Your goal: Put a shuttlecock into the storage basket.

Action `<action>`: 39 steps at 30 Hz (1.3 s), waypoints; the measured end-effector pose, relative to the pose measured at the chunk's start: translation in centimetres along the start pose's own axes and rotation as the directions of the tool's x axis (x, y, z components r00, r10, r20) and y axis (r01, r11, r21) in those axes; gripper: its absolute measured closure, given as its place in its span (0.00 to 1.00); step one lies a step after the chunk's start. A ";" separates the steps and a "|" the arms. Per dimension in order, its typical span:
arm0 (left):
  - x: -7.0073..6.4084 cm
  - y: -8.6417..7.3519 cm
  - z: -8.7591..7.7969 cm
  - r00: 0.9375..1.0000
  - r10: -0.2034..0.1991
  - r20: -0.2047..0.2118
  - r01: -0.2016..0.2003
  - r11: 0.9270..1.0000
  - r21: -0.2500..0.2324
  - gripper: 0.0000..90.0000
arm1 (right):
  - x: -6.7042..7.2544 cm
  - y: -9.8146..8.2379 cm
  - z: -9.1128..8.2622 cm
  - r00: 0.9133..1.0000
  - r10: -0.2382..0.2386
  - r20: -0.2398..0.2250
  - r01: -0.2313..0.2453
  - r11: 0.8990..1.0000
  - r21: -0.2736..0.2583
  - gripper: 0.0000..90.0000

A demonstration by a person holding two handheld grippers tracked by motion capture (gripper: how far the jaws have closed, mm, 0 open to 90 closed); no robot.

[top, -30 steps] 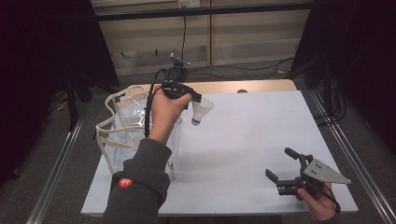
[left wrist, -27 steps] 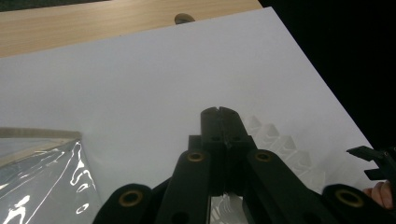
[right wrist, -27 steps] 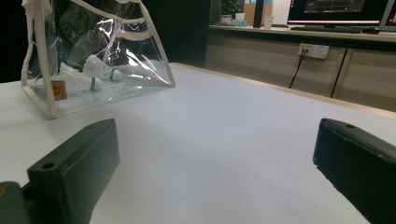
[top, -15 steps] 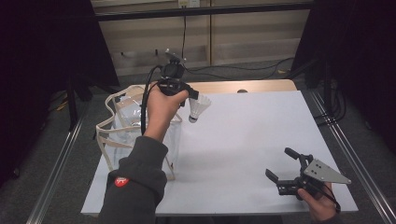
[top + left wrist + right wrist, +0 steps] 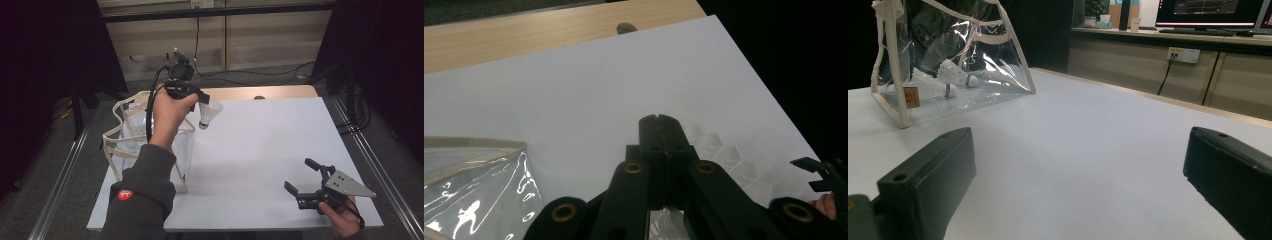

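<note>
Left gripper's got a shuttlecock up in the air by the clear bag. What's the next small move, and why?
Probably carry the shuttlecock left over the clear bag's open top, then lower it. The left gripper holds it just right of the bag, which already contains shuttlecocks.

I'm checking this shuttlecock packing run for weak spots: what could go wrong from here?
The left gripper pinches the white feathered shuttlecock only by its skirt, so it might slip or get crushed. The clear plastic bag with cream trim is soft and nobody steadies it; the right gripper waits far off, so it may tip.
</note>
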State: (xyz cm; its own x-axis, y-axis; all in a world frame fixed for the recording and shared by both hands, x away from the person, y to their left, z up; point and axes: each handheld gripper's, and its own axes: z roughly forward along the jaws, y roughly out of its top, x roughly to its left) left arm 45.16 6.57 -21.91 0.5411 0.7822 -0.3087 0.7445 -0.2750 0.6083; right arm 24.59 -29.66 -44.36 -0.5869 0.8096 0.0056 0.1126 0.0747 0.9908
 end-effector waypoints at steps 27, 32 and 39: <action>0.6 0.5 -2.2 1.000 0.003 -0.022 -0.003 1.000 -0.016 1.00 | 0.0 0.0 -0.1 1.000 -0.004 0.004 0.004 1.000 0.000 0.00; 0.6 0.5 -2.4 1.000 0.003 -0.021 -0.003 1.000 -0.017 1.00 | 0.0 0.0 -0.1 1.000 -0.006 0.004 0.006 1.000 0.000 0.00; 0.7 0.6 -2.6 1.000 0.005 -0.024 -0.005 1.000 -0.018 1.00 | 0.0 0.0 -0.1 1.000 -0.004 0.004 0.004 1.000 -0.001 0.00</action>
State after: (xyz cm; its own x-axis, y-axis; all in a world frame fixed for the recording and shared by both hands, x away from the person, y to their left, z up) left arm 44.95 8.45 -19.85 0.5351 0.7943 -0.2878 0.7346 -0.2693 0.6227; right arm 24.55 -29.71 -44.33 -0.5840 0.8117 0.0014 0.1098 0.0773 0.9909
